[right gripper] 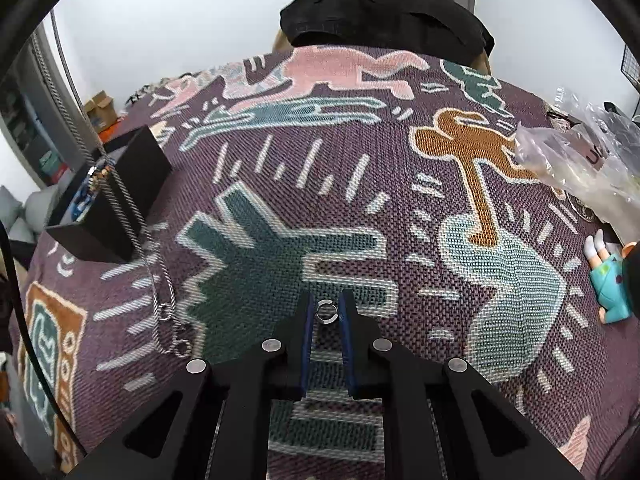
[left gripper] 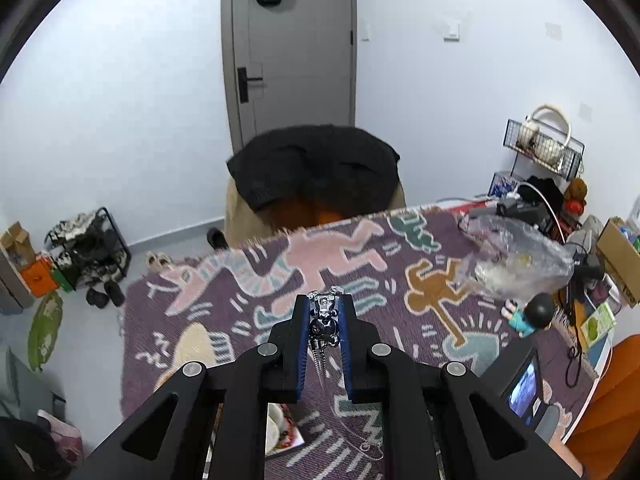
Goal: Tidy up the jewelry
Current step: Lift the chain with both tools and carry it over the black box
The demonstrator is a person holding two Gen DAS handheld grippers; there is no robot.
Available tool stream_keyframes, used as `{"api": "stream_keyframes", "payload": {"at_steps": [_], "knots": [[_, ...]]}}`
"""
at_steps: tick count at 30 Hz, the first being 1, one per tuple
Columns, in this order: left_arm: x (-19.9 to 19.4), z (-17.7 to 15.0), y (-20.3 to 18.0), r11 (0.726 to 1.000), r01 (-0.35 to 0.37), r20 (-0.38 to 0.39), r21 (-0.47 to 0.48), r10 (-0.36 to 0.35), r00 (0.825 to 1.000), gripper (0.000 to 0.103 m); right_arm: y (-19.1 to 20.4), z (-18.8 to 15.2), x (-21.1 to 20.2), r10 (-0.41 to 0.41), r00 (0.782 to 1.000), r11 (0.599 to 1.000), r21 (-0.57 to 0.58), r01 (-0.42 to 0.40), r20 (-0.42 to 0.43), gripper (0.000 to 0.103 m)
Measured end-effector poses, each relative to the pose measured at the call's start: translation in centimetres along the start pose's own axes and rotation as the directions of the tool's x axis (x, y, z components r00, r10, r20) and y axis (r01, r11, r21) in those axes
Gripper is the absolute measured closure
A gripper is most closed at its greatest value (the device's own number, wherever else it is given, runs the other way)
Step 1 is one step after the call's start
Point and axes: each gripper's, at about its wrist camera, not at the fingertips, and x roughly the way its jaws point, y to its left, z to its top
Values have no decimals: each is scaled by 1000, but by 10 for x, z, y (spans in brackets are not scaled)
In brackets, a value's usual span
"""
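My left gripper (left gripper: 325, 300) is shut on a silver bear pendant (left gripper: 325, 318) and holds it above the patterned table. Its silver chain (left gripper: 320, 364) hangs down from the pendant. In the right wrist view the same chain (right gripper: 132, 208) hangs past a black jewelry box (right gripper: 116, 196) and its end loops rest on the cloth (right gripper: 172, 320). My right gripper (right gripper: 326, 300) is low over the cloth, shut on a small silver ring (right gripper: 326, 312) between its blue pads.
A purple patterned cloth (right gripper: 360, 168) covers the table. A clear plastic bag (right gripper: 580, 160) and a small figurine (right gripper: 608, 280) lie at the right. A chair with a black jacket (left gripper: 316, 164) stands behind the table. An open box with jewelry (left gripper: 280, 428) lies below my left gripper.
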Motion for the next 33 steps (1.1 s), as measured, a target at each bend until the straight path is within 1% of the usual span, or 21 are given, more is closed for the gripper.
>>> {"api": "stream_keyframes", "payload": {"at_steps": [6,10,16,24,33], "knots": [[-33,23,1,999,-36,59,24,35,998,88,-2,3,-24,37,997,999,37,-40,74,89],[-52,36,3,998,-57,93,31,54,994,88,-3,4,-45,57,990,996,58,-64,125,89],[-78,53,6,995,-97,138,39,91,986,88,-4,6,-66,84,980,993,71,-98,179,89],[-106,68,17,988,-151,179,35,142,973,88,-5,4,-80,104,971,990,74,-122,213,89],[-124,77,23,980,-194,206,32,184,961,88,-4,2,-84,113,969,989,70,-131,218,89]]}}
